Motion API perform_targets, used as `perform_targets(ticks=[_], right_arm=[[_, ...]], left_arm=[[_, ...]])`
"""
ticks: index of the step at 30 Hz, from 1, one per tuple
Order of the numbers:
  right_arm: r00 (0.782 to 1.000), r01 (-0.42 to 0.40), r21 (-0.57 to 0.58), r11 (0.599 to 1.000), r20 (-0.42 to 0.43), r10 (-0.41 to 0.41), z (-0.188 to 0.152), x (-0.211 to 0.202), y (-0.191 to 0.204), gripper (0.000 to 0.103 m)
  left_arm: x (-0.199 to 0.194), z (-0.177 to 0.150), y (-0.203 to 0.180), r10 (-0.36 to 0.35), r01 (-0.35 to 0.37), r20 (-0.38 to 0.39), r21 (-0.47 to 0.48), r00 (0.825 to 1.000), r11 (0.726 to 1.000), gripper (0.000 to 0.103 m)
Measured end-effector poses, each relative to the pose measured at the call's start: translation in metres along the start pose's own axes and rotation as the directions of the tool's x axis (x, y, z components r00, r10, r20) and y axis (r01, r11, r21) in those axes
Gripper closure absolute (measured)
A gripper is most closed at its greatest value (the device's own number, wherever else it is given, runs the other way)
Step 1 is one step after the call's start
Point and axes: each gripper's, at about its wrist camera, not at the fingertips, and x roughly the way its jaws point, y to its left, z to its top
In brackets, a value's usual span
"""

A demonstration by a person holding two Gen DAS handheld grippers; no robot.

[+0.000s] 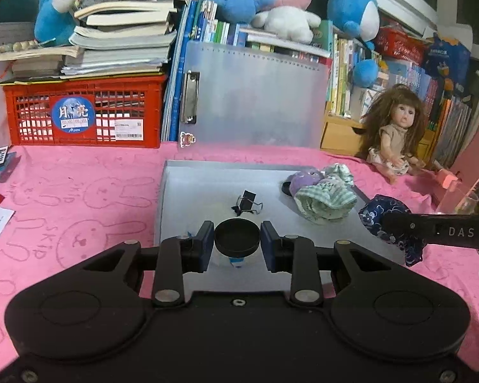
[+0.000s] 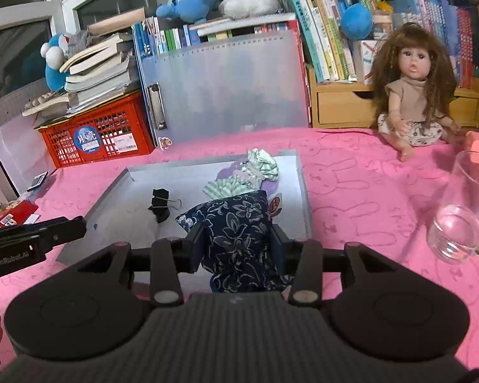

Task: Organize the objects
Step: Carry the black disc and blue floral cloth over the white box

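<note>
Left gripper (image 1: 237, 239) clamps a round, matte black lid-topped jar (image 1: 237, 237) between blue pads, narrow gap, over the near edge of the flat grey tray (image 1: 188, 185). Right gripper (image 2: 238, 242) pinches a soft navy floral cloth pouch (image 2: 236, 223) above the tray's near right. Black binder clip (image 1: 247, 204) lies mid-tray. Red lattice crate (image 1: 79, 111), far left, labelled "Moon".

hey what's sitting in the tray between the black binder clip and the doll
In the left wrist view, a green striped cloth bunched with a purple item lies between the binder clip and the doll.
</note>
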Motion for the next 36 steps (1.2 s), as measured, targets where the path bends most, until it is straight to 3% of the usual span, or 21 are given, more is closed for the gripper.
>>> perform_targets(ticks=[11,23,36], right_arm=[[0.998,0.011,-0.005,1.000,-0.061,-0.011,0.009,0.041,-0.001,0.056],[0.993,-0.007,0.030,1.000,-0.118,0.010,0.006,0.070,-0.006,0.056],[0.993,-0.010,0.045,0.999,-0.121,0.016,0.015,0.090,-0.010,0.056]], left_arm=[[0.046,-0.001,0.002,0.020,-0.020,-0.050,0.000,0.999,1.000,0.073],[0.069,0.006,0.002,0.023,-0.022,-0.021,0.011,1.000,1.000,0.073],[0.101,0.020,-0.002,0.042,-0.042,-0.003,0.014,0.999,0.999,0.073]])
